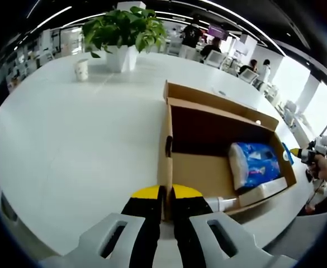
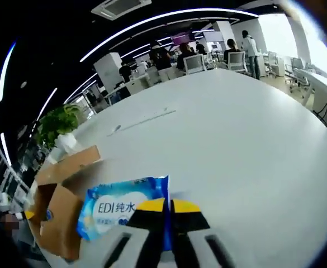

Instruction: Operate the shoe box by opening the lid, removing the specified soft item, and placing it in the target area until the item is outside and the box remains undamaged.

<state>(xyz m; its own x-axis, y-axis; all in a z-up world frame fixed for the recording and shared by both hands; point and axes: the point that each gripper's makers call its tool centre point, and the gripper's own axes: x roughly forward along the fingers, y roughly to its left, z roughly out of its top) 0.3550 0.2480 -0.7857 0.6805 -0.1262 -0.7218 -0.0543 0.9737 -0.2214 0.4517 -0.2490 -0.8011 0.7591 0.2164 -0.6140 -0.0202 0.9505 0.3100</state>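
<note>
The brown shoe box (image 1: 199,173) lies open on the white table, its lid (image 1: 219,99) folded back. My left gripper (image 1: 166,195) is shut on the box's near side wall. Inside the box lie a blue and white soft pack (image 1: 255,163) and a white item (image 1: 264,191). My right gripper (image 2: 169,207) is shut on a blue wipes pack (image 2: 118,211) printed "EDI", held over the table to the right of the box (image 2: 54,209). In the left gripper view, the right gripper (image 1: 297,152) shows past the box's right side, held by a hand.
A potted plant (image 1: 124,30) and a paper cup (image 1: 82,69) stand at the far side of the table (image 1: 68,145). The plant (image 2: 60,124) also shows beyond the box. People sit at desks in the background. Broad bare table surface (image 2: 236,145) stretches ahead of the right gripper.
</note>
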